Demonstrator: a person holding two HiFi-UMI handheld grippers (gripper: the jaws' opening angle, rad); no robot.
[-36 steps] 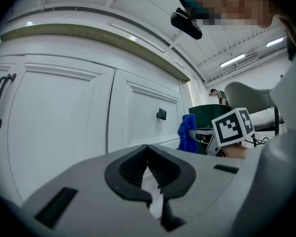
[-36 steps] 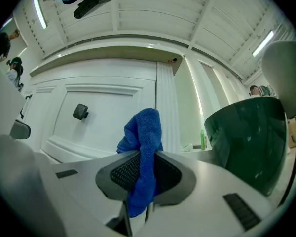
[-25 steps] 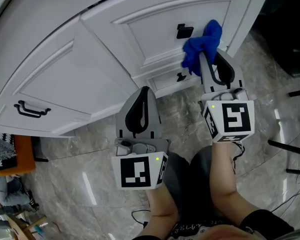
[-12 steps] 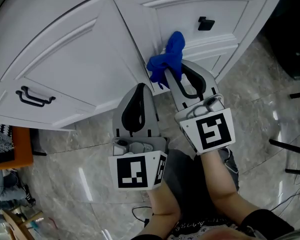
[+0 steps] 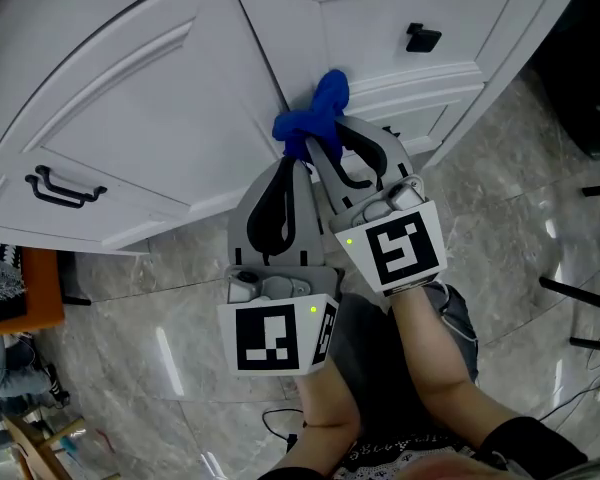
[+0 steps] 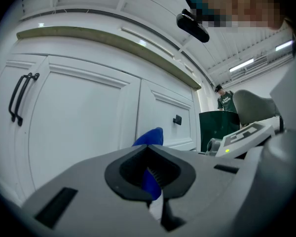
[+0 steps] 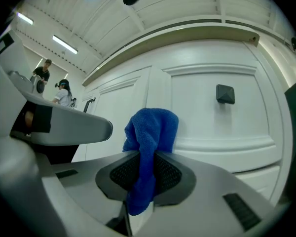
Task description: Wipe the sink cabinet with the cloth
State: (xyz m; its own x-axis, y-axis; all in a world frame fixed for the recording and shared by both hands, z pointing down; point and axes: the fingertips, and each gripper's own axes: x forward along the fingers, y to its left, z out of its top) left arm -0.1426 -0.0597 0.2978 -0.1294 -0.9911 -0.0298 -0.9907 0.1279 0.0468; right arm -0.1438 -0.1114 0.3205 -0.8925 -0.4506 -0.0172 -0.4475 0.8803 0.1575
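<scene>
**Cloth up against the cabinet front**

The left gripper point(image 5: 288, 168) is hanging nearest, jaws together and gripping nothing. Just beside it, the right gripper point(image 5: 316, 150) is clamping the blue cloth point(image 5: 316, 111), which is lying against the sink cabinet point(image 5: 160, 98) where two white doors meet.

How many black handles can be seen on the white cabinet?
2: a bar handle on the left door, a square knob on the upper right panel. Another may hide behind the right gripper.
</scene>
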